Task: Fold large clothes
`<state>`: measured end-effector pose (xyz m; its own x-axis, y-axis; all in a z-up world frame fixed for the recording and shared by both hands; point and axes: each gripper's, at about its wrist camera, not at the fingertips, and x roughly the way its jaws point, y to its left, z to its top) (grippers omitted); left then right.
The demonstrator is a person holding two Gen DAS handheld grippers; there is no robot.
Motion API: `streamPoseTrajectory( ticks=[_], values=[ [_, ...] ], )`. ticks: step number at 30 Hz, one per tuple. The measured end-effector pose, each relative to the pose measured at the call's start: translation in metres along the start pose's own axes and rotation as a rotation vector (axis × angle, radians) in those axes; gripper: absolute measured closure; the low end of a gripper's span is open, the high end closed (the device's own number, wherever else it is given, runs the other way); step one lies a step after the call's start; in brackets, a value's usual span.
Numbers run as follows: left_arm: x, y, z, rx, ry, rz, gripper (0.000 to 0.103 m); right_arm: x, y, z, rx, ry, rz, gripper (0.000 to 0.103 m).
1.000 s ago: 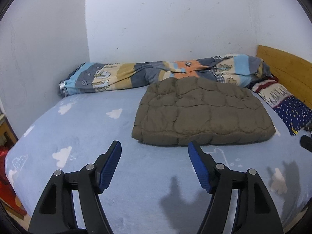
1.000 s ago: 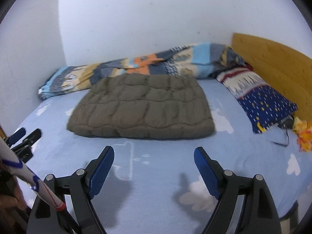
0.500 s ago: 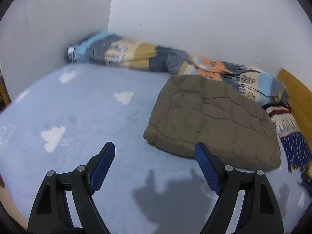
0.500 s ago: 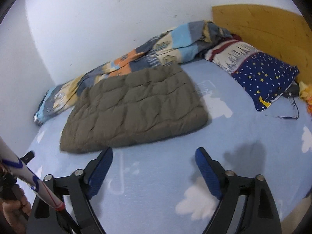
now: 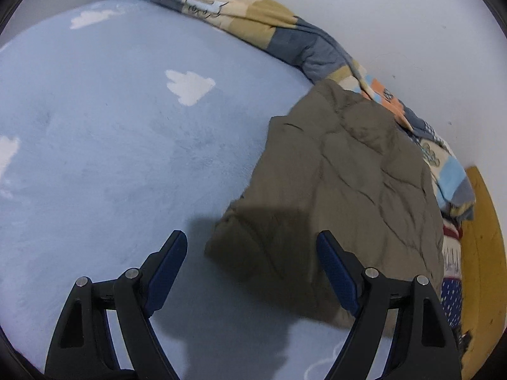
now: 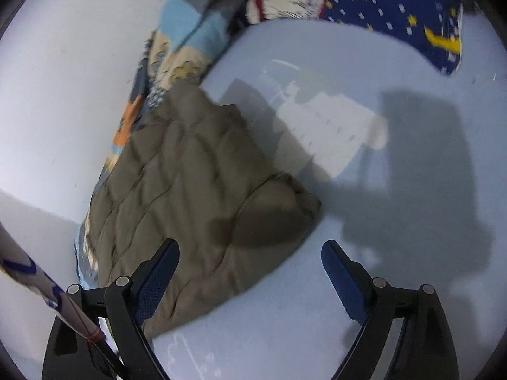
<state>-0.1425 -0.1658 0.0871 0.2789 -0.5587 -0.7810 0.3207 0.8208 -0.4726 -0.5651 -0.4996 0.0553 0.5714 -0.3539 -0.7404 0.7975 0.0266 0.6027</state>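
**Both grippers open over the folded jacket**

While the quilted olive jacket [image 5: 342, 183] lies folded on the light-blue bed [image 5: 111, 120], both grippers hang above it with nothing held. The left gripper [image 5: 250, 253] has its jaws spread wide over the jacket's near left corner. The right gripper [image 6: 250, 261] has its jaws equally wide over the near right corner. A patterned blanket [image 5: 247, 19] runs along the wall behind the jacket, touching its far edge. A starred pillow [image 6: 396, 9] lies near the headboard [image 5: 484, 253].
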Motion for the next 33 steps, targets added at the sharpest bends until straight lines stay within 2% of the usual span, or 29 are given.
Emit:
streamPoseTrajectory(
  ticks=[4,5,7,9,12,14,17,23,25,26,27,28,30,32,33],
  values=[
    [0.022,0.005,0.007,-0.056,0.003,-0.092,0.022,0.029,-0.015,0.01,0.113,0.019,0.073,0.009],
    [0.025,0.003,0.007,-0.051,-0.002,-0.111,0.034,0.035,-0.016,0.011,0.121,0.031,0.083,0.016],
    [0.024,-0.007,0.007,0.015,-0.031,-0.086,0.051,0.043,-0.014,0.013,0.113,0.029,0.091,0.032],
    [0.015,-0.029,0.005,0.117,-0.073,-0.017,0.064,0.038,-0.002,0.014,0.065,0.008,0.068,0.055],
    [-0.004,-0.044,0.001,0.176,-0.119,0.018,0.069,0.024,0.026,0.013,-0.075,-0.033,-0.017,0.066],
    [-0.021,-0.049,-0.003,0.206,-0.137,0.029,0.069,0.011,0.046,0.007,-0.172,-0.07,-0.061,0.069],
    [-0.048,-0.051,-0.015,0.239,-0.152,0.044,0.07,-0.012,0.058,-0.003,-0.222,-0.082,-0.075,0.07],
    [-0.097,-0.03,-0.048,0.228,-0.154,0.032,0.069,-0.063,0.048,-0.021,-0.197,-0.042,-0.056,0.07],
    [-0.107,-0.022,-0.057,0.228,-0.156,0.062,0.06,-0.078,0.038,-0.031,-0.18,-0.022,-0.059,0.069],
    [-0.113,-0.017,-0.06,0.224,-0.178,0.105,0.058,-0.083,0.029,-0.037,-0.165,-0.003,-0.068,0.064],
    [-0.121,-0.012,-0.061,0.212,-0.221,0.16,0.053,-0.083,0.022,-0.04,-0.144,0.024,-0.085,0.055],
    [-0.126,-0.009,-0.061,0.204,-0.246,0.181,0.05,-0.084,0.012,-0.043,-0.115,0.051,-0.108,0.053],
    [-0.138,-0.006,-0.058,0.202,-0.306,0.213,0.048,-0.084,-0.005,-0.042,-0.052,0.094,-0.139,0.039],
    [-0.143,-0.013,-0.06,0.253,-0.344,0.243,0.047,-0.089,-0.016,-0.04,0.003,0.099,-0.159,0.036],
    [-0.141,-0.02,-0.063,0.291,-0.338,0.232,0.047,-0.096,-0.019,-0.04,0.016,0.078,-0.165,0.034]
  ],
)
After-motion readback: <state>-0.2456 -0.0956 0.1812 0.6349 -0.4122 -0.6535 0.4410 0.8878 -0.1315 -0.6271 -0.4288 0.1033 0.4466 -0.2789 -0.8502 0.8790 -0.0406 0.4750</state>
